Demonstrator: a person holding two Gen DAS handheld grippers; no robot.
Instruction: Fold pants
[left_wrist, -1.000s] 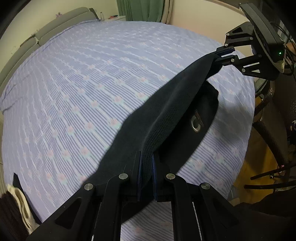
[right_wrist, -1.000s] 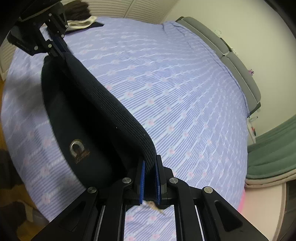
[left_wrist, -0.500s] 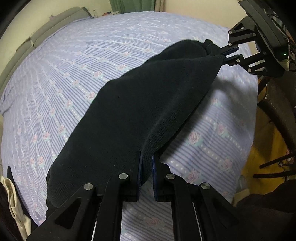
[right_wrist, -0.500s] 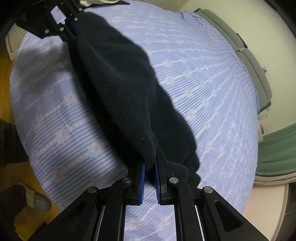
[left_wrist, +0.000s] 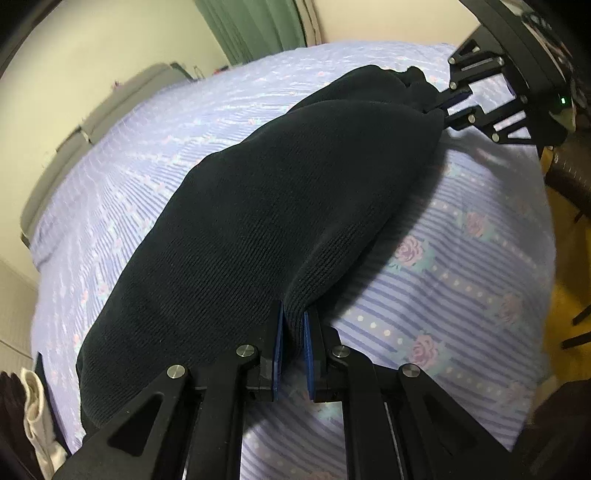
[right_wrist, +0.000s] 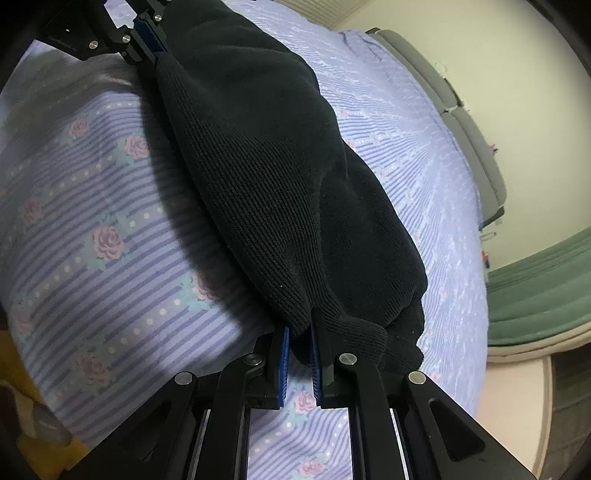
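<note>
The black knitted pants (left_wrist: 280, 229) lie across the bed with the lilac striped, rose-printed sheet (left_wrist: 461, 266), near its edge. The left tool (left_wrist: 293, 332) and right tool (right_wrist: 299, 341) each pinch one end of the cloth's near edge.

No words, numbers, brand names or signs can be read in either view
</note>
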